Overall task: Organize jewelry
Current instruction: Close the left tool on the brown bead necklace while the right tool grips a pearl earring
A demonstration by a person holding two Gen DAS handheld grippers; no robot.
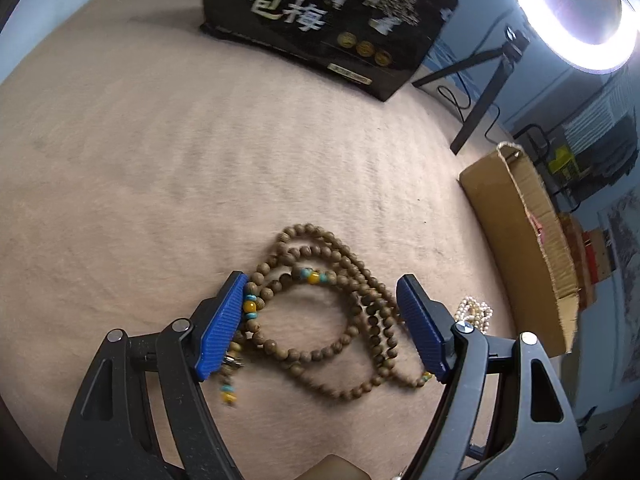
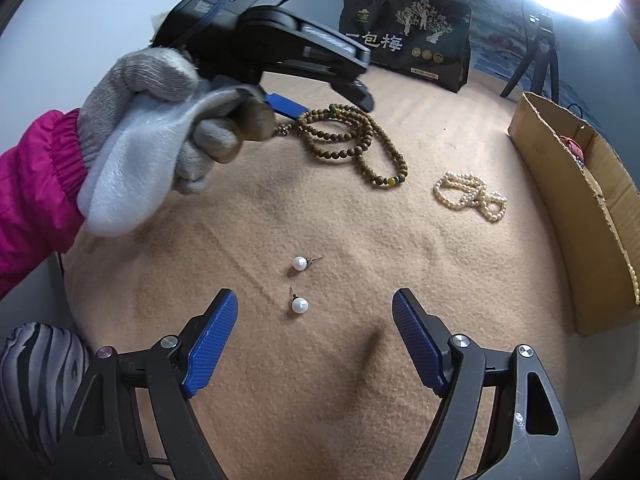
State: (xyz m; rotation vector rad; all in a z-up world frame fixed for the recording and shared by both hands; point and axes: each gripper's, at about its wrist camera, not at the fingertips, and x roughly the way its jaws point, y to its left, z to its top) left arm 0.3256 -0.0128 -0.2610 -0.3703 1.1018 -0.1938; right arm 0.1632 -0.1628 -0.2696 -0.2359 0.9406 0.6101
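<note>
A: Surface is a tan felt-like cloth (image 2: 320, 220) over the table. What is the left gripper (image 1: 320, 304) doing?

B: Tilted down over the long brown wooden bead necklace (image 1: 328, 312) with yellow and turquoise accent beads. Its blue ribbed pads stand spread apart, with the loops between them. The left pad (image 1: 222, 324) lies against beads at the strand's edge; the other pad is at the opposite side of the pile. No squeeze visible.

A: Who holds it?

B: A hand in a grey knit glove (image 2: 160, 128), magenta sleeve (image 2: 36, 184) behind it, seen from the right wrist view.

A: Right gripper (image 2: 314, 306)?

B: Also spread wide, nothing pinched. Two white pearl stud earrings sit on the cloth near its tips: the nearer earring (image 2: 299, 304) between the pads, the farther earring (image 2: 301, 263) just beyond. They lie close but apart.

A: Other jewelry?

B: A cream pearl strand (image 2: 472, 196), bunched, lies between the wooden beads and the open brown cardboard box (image 2: 592, 216) at the right edge. Something red shows inside the box; cannot tell what.

A: Background?

B: Black foil pouch with white characters (image 1: 328, 24) standing at the far edge, and a lit ring lamp (image 1: 576, 12) on a black tripod (image 1: 480, 92).
</note>
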